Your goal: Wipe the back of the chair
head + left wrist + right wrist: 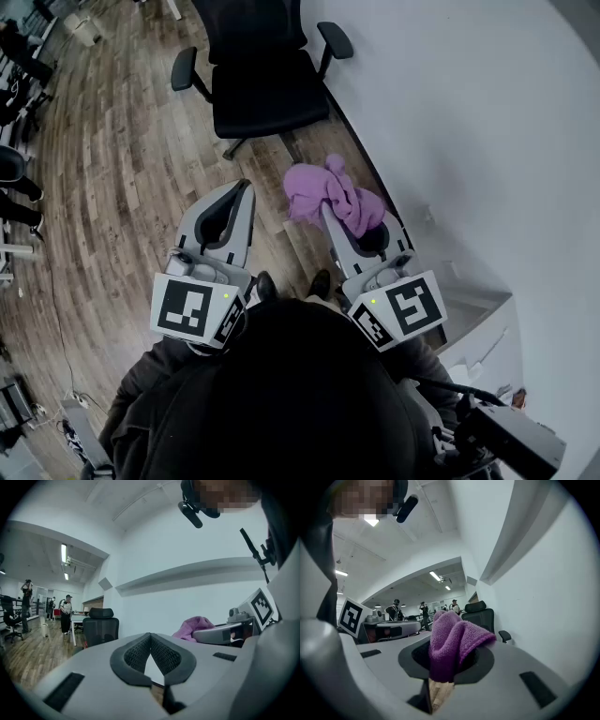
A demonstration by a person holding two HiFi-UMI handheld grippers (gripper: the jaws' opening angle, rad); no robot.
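Observation:
A black office chair (pixel 258 80) with armrests stands on the wood floor beside the white wall, its seat towards me and its back on the far side. It appears ahead in the left gripper view as chair (pixel 101 627) and in the right gripper view as chair (pixel 480 616). My right gripper (pixel 328 210) is shut on a purple cloth (pixel 333 195), which bunches over its tips; the cloth (pixel 452 644) fills the jaws. My left gripper (pixel 246 187) is shut with nothing in it, its tips meeting (pixel 151 637). Both grippers hang well short of the chair.
The white wall (pixel 469 122) runs close along the right. Other black chairs (pixel 14 169) stand at the far left. Several people (pixel 65 613) stand by desks deep in the room. Cables and a power strip (pixel 70 422) lie on the floor at lower left.

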